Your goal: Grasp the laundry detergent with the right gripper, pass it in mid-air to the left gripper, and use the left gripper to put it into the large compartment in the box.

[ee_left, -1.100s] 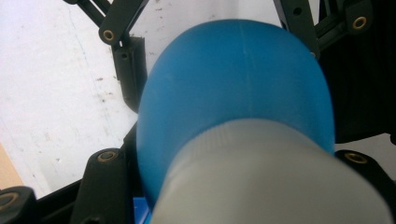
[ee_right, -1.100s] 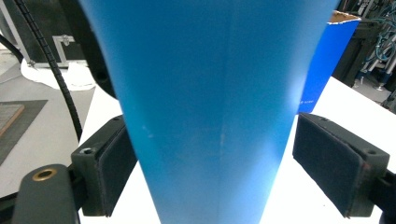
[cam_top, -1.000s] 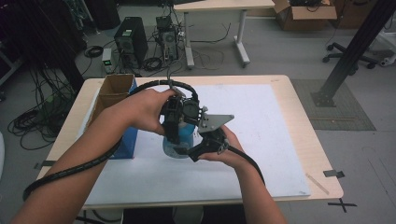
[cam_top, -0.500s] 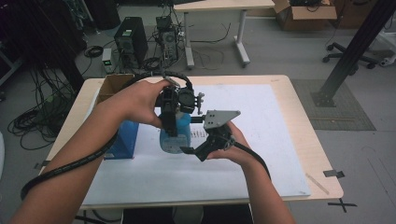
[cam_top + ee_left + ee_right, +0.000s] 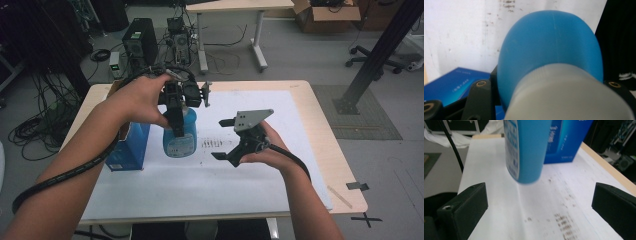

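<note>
Two bare arms come in from the near edge of the desk (image 5: 320, 100). The right gripper (image 5: 224, 139) is in the person's right hand, above the white paper (image 5: 200, 180) that covers most of the desk. Its two black fingers (image 5: 464, 207) are spread wide with nothing between them, and they point toward the bottle. A grey plate sits on top of this gripper, and a black cable runs from it back along the arm. Just past it, near the middle of the desk, is the blue bottle (image 5: 179, 136). It stands up straight and is lifted clear of the paper; in the right gripper view its bottom hangs above the sheet. The left gripper (image 5: 175, 112) holds the bottle near its top, with the fingers closed on it. In the left gripper view the bottle's pale grey cap (image 5: 571, 97) is close up between the fingers. A little farther left, a blue box (image 5: 127, 150) stands on the desk, just beside the bottle. Small dark marks dot the paper between the bottle and the right gripper.
</note>
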Available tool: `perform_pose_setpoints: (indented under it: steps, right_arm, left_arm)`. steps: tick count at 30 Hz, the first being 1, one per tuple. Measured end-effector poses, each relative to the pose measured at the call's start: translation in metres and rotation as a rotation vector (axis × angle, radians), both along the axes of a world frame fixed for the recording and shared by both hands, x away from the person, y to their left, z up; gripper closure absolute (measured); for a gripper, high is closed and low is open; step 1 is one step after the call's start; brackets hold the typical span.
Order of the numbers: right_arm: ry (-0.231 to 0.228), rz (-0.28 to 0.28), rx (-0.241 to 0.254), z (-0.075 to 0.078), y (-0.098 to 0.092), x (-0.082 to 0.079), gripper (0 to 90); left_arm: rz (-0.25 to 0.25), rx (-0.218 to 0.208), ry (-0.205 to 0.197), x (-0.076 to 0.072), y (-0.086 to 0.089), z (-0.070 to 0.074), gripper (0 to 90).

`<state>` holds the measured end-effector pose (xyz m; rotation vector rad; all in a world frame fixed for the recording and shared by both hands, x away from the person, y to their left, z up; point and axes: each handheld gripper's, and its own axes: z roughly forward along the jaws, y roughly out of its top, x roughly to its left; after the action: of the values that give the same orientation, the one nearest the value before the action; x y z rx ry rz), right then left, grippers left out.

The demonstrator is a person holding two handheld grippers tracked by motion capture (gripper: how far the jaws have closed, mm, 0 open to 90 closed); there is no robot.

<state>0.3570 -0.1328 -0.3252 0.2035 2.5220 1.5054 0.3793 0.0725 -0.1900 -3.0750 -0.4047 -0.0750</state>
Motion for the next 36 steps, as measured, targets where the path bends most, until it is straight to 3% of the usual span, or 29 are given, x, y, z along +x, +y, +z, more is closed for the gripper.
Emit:
perform_pose_setpoints:
  steps: [9,15,18,24,36]
  right_arm:
    - [0.005,-0.031,-0.093,0.015,-0.031,0.006,0.6]
    - [0.014,-0.044,-0.149,0.025,-0.041,0.012,0.9]
    - [0.019,-0.040,-0.204,0.031,-0.043,0.015,1.2]
    - [0.034,-0.010,-0.319,0.039,-0.045,0.023,1.5]
    - [0.078,0.017,-0.466,0.040,-0.048,0.035,2.3]
  left_arm:
    - [0.220,-0.093,-0.027,0.014,0.017,0.026,40.9]
    - [0.336,-0.105,-0.054,0.023,0.025,0.040,41.0]
    - [0.398,-0.113,-0.057,0.026,0.031,0.046,40.9]
    - [0.512,-0.181,-0.043,0.031,0.052,0.062,41.0]
    - [0.775,-0.171,-0.086,0.041,0.098,0.084,40.9]
